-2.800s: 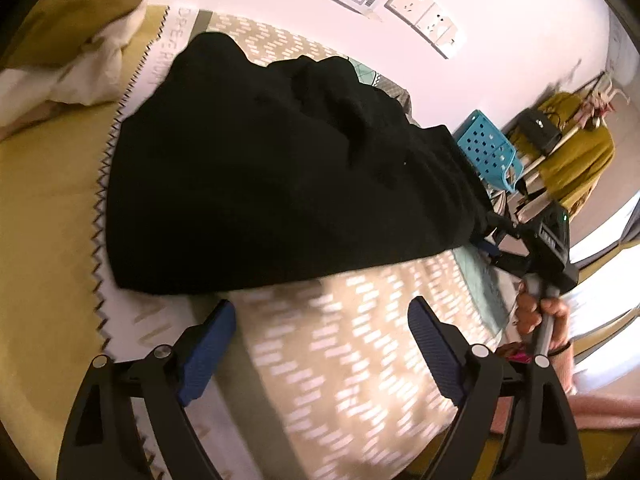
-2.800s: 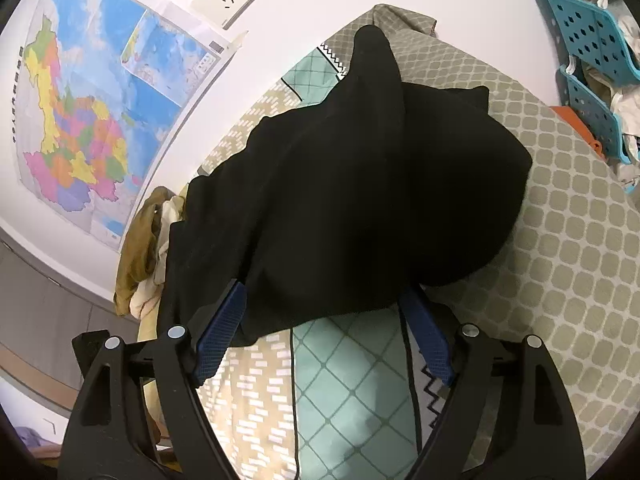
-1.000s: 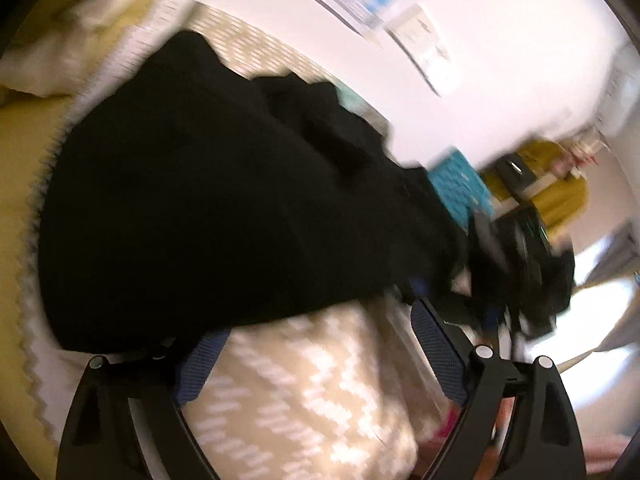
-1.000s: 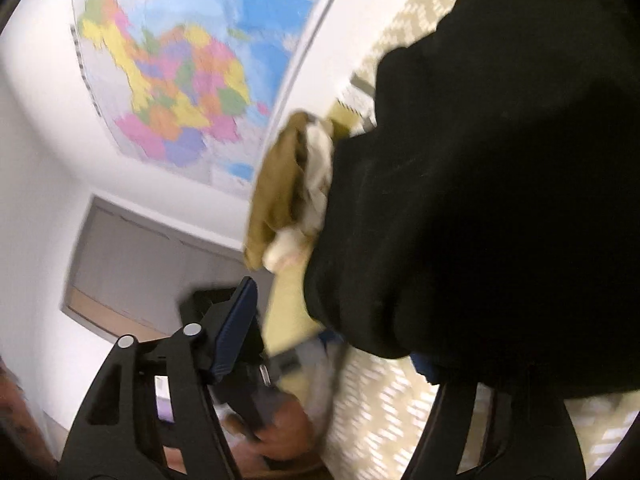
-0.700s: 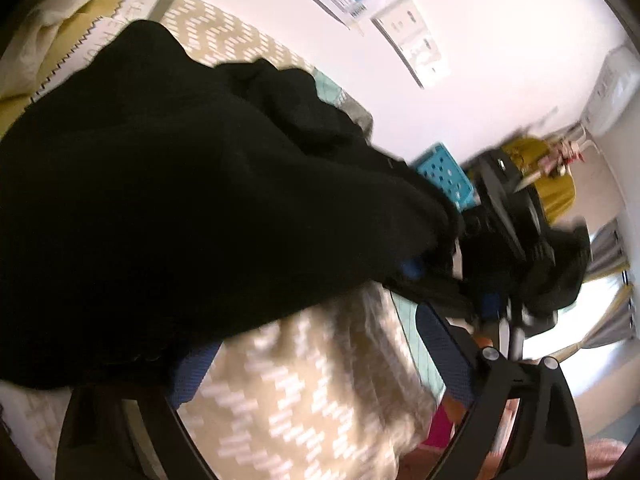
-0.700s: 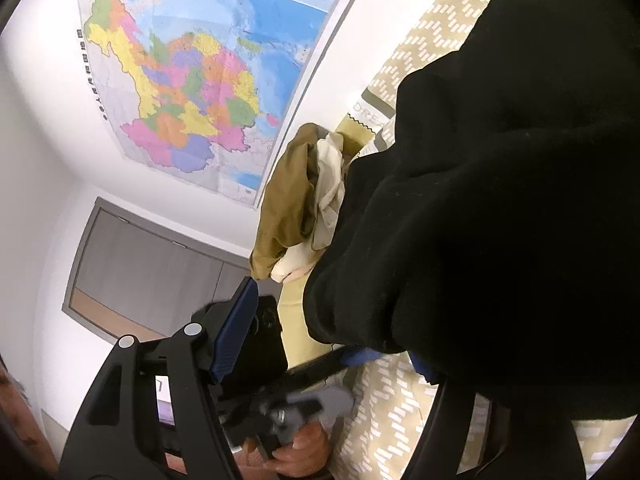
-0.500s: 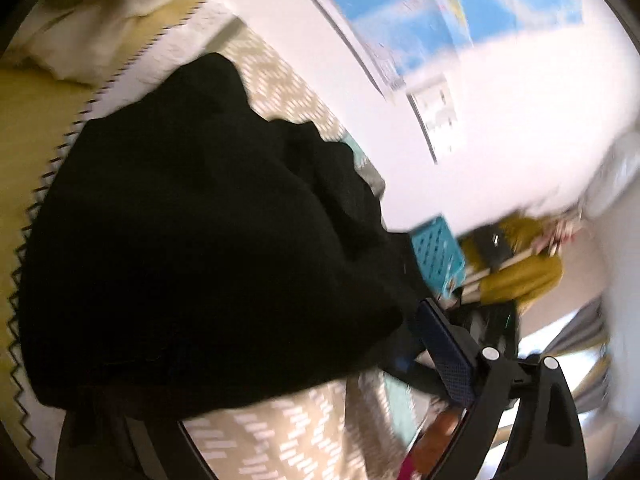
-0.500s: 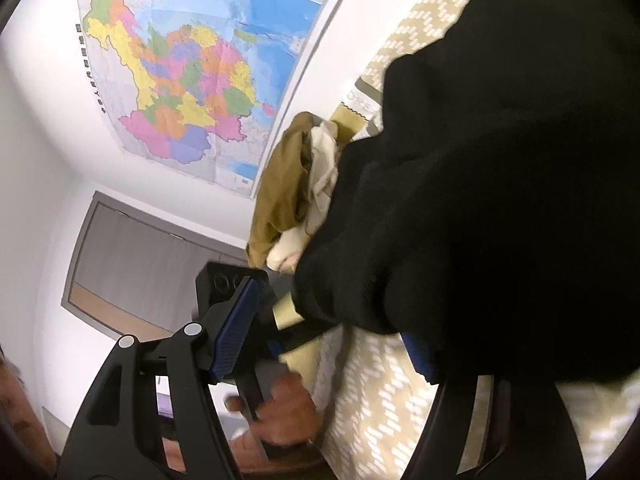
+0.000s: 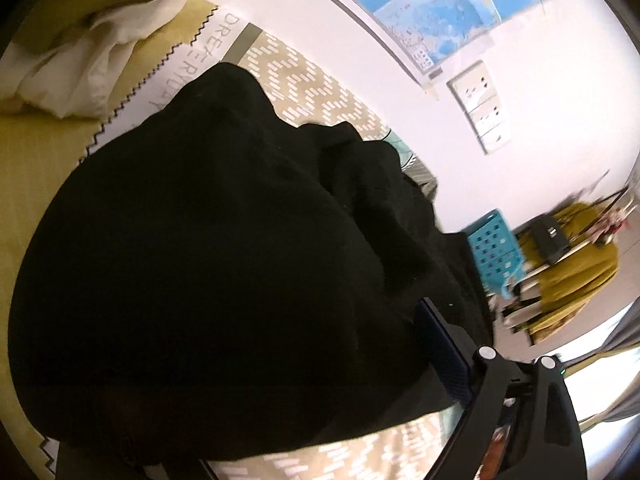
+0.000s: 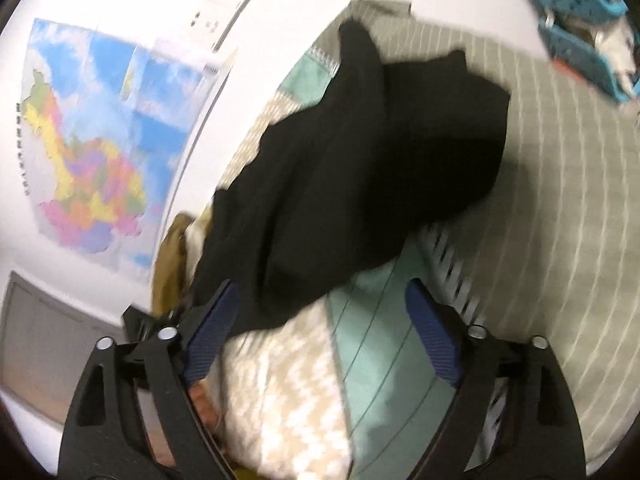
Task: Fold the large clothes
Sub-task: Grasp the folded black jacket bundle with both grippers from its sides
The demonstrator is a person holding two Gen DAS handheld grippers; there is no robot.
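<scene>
A large black garment (image 9: 224,264) lies bunched on the patterned bed cover (image 9: 312,92) and fills most of the left wrist view. My left gripper (image 9: 304,400) stands wide open with the cloth's near edge lying between its jaws; only the right fingertip (image 9: 444,348) shows, the left one is hidden under the cloth. In the right wrist view the same garment (image 10: 372,152) lies in front of my right gripper (image 10: 324,340), which is open and empty just short of the cloth's edge. That view is motion-blurred.
A heap of olive and white clothes (image 9: 92,36) lies at the far end of the bed. A map (image 10: 96,152) and wall sockets (image 9: 480,108) are on the wall behind. A teal crate (image 9: 492,244) and a yellow garment on a rack (image 9: 576,260) stand beyond the bed.
My right gripper has let go of the black cloth and pulled back, and the cloth has dropped onto the bed. My left gripper has pushed in so the cloth edge lies between its jaws.
</scene>
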